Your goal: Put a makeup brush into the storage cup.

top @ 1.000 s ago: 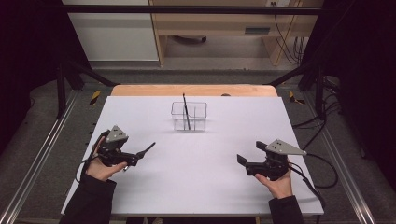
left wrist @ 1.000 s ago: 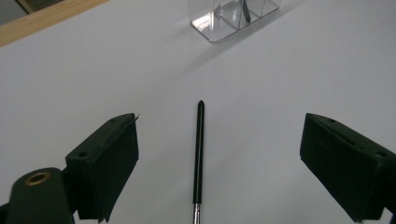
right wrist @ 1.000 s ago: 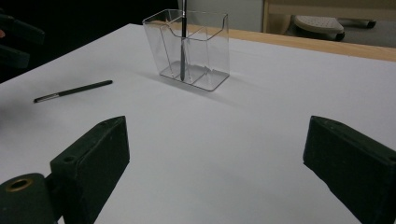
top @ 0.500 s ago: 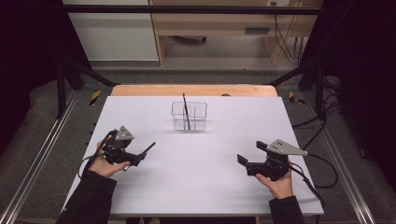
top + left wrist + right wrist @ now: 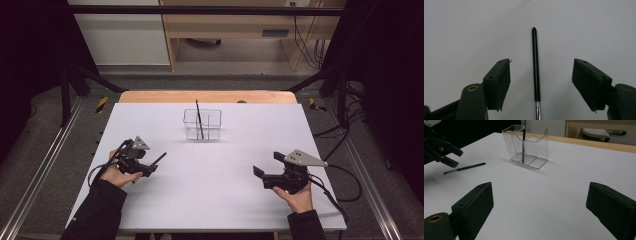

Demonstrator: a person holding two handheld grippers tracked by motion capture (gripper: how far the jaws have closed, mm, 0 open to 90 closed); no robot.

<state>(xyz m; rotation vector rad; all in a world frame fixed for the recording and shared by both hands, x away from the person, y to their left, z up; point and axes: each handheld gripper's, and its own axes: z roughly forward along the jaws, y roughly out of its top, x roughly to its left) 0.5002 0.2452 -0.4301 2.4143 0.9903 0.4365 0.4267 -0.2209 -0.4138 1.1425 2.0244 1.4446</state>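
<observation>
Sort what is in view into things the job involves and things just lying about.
In the job:
- thin black pen flat on the white table, between the left gripper's open, closing jaws
- clear plastic divided holder with one black pen standing inside

Lying about:
- wooden bench behind
- black cables

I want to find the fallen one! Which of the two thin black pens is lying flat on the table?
The thin black pen lying on the white table by the left gripper. The other black pen stands upright in the clear plastic holder.

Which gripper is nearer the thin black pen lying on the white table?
Left. The left gripper straddles the thin black pen, jaws just closing but not yet touching. The right gripper sits far off across the table.
</observation>
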